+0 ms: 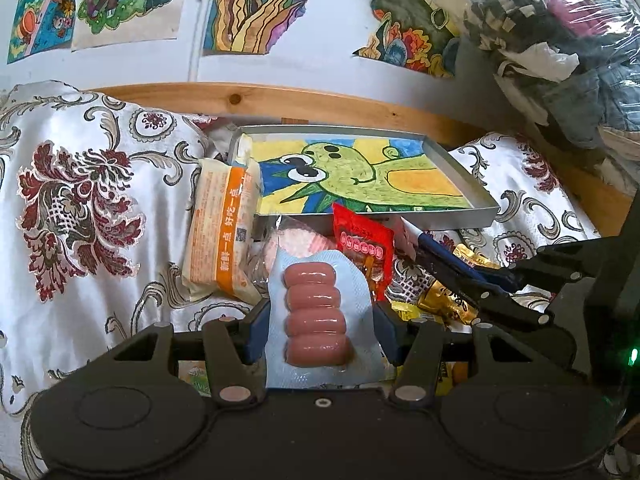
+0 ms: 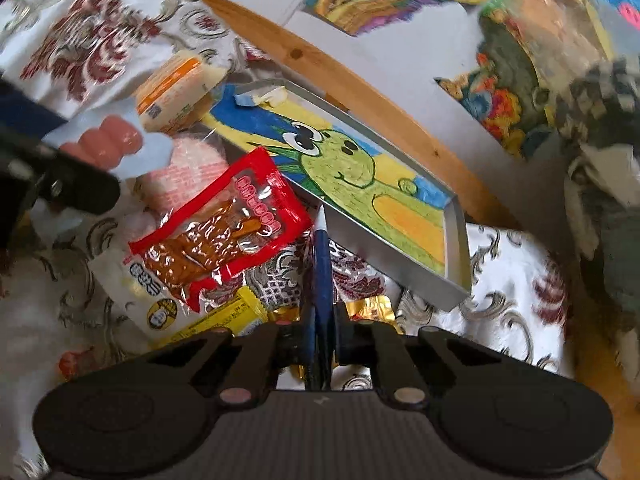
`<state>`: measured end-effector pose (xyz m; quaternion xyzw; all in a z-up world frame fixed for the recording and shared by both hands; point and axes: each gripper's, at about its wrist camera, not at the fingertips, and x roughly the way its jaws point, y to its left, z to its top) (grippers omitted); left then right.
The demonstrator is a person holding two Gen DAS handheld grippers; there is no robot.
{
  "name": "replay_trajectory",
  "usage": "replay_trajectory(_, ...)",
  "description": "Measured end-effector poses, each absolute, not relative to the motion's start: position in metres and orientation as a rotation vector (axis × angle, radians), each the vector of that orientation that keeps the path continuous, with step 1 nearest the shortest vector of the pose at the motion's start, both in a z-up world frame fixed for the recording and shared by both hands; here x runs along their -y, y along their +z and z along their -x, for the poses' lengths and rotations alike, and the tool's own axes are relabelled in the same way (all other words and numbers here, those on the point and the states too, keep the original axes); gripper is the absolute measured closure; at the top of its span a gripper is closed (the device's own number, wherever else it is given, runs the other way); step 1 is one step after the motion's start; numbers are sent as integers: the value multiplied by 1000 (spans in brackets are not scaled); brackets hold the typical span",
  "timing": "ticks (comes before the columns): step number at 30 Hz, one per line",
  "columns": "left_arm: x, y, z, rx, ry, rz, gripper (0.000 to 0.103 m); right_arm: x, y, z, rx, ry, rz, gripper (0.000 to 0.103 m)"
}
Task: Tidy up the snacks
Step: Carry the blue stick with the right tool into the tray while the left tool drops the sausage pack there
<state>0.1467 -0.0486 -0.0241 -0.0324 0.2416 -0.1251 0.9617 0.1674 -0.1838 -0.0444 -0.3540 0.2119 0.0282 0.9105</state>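
The left hand-held gripper [image 1: 316, 320] is clenched on a sausage pack [image 1: 316, 312], its blue fingers [image 1: 256, 332] pressing the pack's pale edges; the pack is lifted above the snack pile, on the near side of the tray [image 1: 472, 212]. The right hand-held gripper [image 2: 322, 276] has its fingers pressed together with nothing between them, tips just short of the tray's near wall.

The tray, a shallow grey one lined with a green cartoon drawing, lies on a floral cloth [image 1: 80, 200] in front of a wooden rail [image 1: 280, 100]. A small wrapped piece [image 2: 260, 96] sits in the tray's far corner. Against the tray's left end leans an orange-striped bread pack [image 1: 224, 236]. Along its near wall crowd a red pack [image 2: 224, 236], a pink round pack [image 2: 188, 176], a white pack [image 2: 136, 292], a yellow pack [image 2: 224, 316] and gold wrappers [image 1: 452, 300], overlapping one another.
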Motion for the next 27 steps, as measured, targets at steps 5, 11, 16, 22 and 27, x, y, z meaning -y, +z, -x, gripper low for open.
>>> replay_trajectory(5, 48, -23, -146, -456, -251, 67, 47, 171, -46, -152, -320, 44, 875, 95)
replay_trajectory(11, 45, -14, -151, -414, -243, 87, 46, 168, -34, -149, -217, 2, 919, 95)
replay_trajectory(16, 54, 4, -181, -333, -219, 113, 45, 169, -16, -178, -161, -44, 865, 95)
replay_trajectory(22, 69, 27, -241, -271, -180, 151, 45, 189, -3, -225, -115, -119, 776, 95)
replay_trajectory(27, 81, 31, -294, -282, -150, 158, 45, 206, -4, -265, -95, -144, 721, 95)
